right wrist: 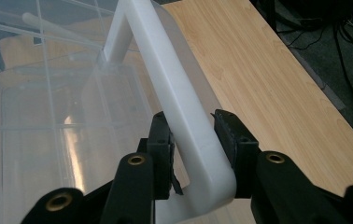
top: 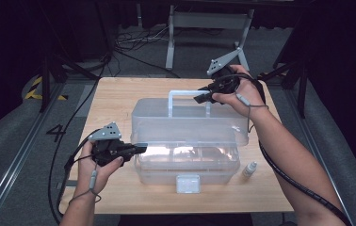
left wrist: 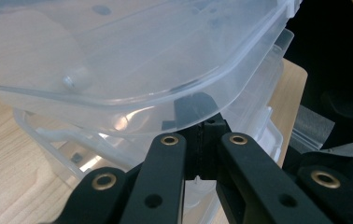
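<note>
While sitting mid-worktop (top: 119,94), clear plastic box (top: 188,165) looks light, flexy, slick: right claw (right wrist: 191,135) clamped on white handle (right wrist: 165,70); left claw (left wrist: 201,135) together, seemingly pinching lid edge (left wrist: 240,93).

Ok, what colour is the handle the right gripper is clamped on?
White, slightly translucent. The handle shows best in the right gripper view, between the right gripper jaws.

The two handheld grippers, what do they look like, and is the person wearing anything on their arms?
Both the left gripper and the right gripper are black, each topped with a grey three-cornered plate. Their jaws are flat black bars with brass-ringed holes. A black cable trails from each; the right one's looks ribbed along the forearm. A thin grey cord loops at each wrist. The forearms are bare, no sleeves in view.
</note>
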Action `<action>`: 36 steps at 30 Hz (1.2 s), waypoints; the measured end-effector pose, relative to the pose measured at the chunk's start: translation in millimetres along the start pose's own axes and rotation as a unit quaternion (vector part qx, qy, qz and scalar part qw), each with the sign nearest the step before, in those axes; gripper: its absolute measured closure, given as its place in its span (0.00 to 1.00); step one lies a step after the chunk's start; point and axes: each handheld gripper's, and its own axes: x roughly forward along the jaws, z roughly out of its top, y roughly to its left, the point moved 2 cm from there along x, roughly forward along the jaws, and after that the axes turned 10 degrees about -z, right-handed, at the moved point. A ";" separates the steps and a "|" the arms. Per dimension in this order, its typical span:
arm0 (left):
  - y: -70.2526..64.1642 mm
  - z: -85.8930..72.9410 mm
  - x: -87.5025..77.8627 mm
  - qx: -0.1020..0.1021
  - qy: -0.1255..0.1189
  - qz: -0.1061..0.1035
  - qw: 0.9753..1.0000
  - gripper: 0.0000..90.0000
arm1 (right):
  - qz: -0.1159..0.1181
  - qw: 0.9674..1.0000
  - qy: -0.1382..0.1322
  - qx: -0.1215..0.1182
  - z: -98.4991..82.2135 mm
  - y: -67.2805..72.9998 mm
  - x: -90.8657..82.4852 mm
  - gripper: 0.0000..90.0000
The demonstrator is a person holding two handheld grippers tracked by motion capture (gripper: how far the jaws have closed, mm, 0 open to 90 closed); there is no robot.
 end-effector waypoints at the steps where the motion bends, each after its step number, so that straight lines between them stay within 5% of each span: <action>1: 0.1 0.0 0.1 0.001 0.000 0.000 1.000 1.00 | -0.001 1.000 -0.001 0.000 0.0 0.2 0.0 0.77; 9: -0.4 0.5 -0.7 0.003 0.002 0.008 1.000 1.00 | -0.006 1.000 -0.002 -0.002 -0.5 1.9 0.1 0.76; 21: -0.4 1.0 -1.2 0.005 0.008 0.010 1.000 1.00 | 0.002 1.000 0.000 -0.013 0.7 6.8 -0.7 0.60; 23: -0.9 0.9 -0.9 0.004 0.009 0.009 1.000 1.00 | -0.017 1.000 -0.022 -0.001 1.5 6.0 -1.3 0.46; 36: -0.7 5.2 -1.8 0.012 0.018 0.016 1.000 1.00 | -0.030 0.997 -0.065 0.028 -4.0 6.8 -34.8 0.50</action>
